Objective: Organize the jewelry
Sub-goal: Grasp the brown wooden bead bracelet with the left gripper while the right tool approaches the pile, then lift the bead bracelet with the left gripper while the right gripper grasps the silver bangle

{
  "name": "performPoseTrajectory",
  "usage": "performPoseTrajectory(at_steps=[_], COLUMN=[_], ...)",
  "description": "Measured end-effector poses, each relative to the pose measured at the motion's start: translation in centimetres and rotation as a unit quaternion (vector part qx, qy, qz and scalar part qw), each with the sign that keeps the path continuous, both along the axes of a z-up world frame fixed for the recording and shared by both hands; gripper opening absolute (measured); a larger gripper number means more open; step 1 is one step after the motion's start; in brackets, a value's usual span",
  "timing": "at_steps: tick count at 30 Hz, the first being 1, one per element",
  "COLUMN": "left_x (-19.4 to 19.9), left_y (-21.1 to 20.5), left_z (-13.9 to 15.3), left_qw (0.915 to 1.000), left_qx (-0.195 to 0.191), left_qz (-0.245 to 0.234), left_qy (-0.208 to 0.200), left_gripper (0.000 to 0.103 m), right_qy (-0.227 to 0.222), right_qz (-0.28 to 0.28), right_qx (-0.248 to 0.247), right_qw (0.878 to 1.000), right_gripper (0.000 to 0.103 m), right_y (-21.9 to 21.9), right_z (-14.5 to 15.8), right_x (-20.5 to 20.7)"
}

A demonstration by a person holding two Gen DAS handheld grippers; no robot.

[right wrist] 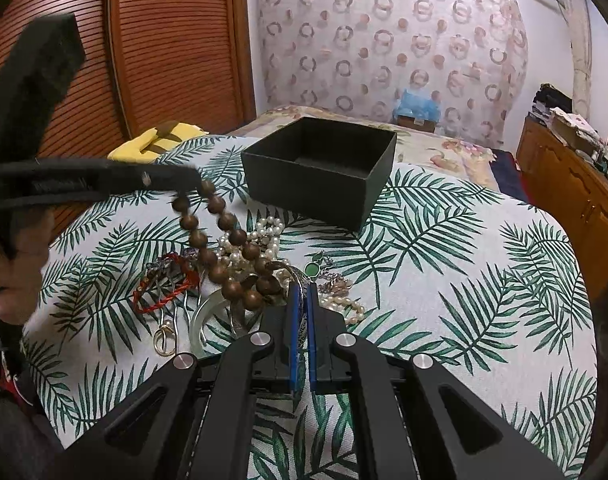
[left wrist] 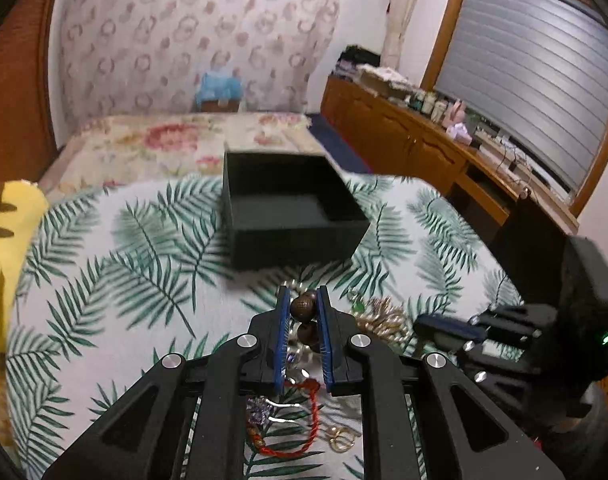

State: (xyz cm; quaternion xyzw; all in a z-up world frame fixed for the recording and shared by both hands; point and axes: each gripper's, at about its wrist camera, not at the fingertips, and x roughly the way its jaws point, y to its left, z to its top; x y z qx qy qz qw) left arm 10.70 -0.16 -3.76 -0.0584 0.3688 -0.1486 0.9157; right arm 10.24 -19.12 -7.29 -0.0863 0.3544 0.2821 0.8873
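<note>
My left gripper (left wrist: 304, 298) is shut on a brown wooden bead string (left wrist: 302, 306). In the right wrist view that string (right wrist: 228, 248) hangs from the left gripper (right wrist: 192, 184) down to the jewelry pile (right wrist: 260, 256). The pile holds pearl strands (right wrist: 264, 232), a red cord bracelet (right wrist: 164, 292), a green pendant (right wrist: 312, 269) and gold rings (right wrist: 164, 338). My right gripper (right wrist: 302, 290) is shut on a thin silver bangle (right wrist: 300, 308) at the pile's near edge. An open black box (right wrist: 323, 168) stands beyond the pile, empty; it also shows in the left wrist view (left wrist: 288, 208).
The table wears a palm-leaf cloth (right wrist: 463, 280). A yellow cloth (right wrist: 160, 140) lies at its far left edge. A bed (left wrist: 176, 140) lies behind, and a wooden sideboard (left wrist: 423, 140) runs along the right wall.
</note>
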Motion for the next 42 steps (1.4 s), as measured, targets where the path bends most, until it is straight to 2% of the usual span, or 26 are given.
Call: performPoseTrajectory(at_steps=[6,12,18,28,33,37,41,42], left_x=[-0.4,-0.2,0.2,-0.3,0.2,0.2,0.0,0.0], left_y=[-0.1,-0.9,-0.7,-0.5,-0.5,-0.5,-0.7,-0.7], left_z=[2.1,2.1,1.7,3.0,3.0,2.8,3.3,3.4], left_qw=[0.9996,0.9996,0.9993,0.9983,0.9981,0.9984,0.9983,0.9983], left_qx=[-0.003,0.001,0.013,-0.016,-0.013,-0.013,-0.011,-0.01], left_qz=[0.002,-0.003,0.013,0.016,0.025,0.021,0.014,0.014], left_qy=[-0.027,-0.029,-0.032,-0.054,-0.054,-0.051,-0.056,-0.056], left_gripper=[0.012,0.012,0.012,0.012,0.012,0.012,0.012,0.012], right_qy=[-0.002,-0.014,-0.018,-0.017,-0.022,-0.012,-0.011,-0.009], right_qz=[0.01,0.031,0.041,0.041,0.045,0.033,0.034,0.034], right_qx=[0.001,0.002,0.0,-0.001,-0.007,0.01,0.02,0.019], right_qw=[1.0,0.999,0.999,0.999,0.999,0.999,0.999,0.999], right_gripper=[0.003,0.002,0.0,0.0,0.0,0.0,0.002,0.01], right_y=[0.3,0.7,1.1,1.3,1.5,1.1,1.6,1.9], right_z=[0.2,0.5,0.8,0.5,0.5,0.5,0.7,0.6], right_x=[-0.4,-1.2,-1.9,-1.8,-2.0,-0.9,0.3,0.8])
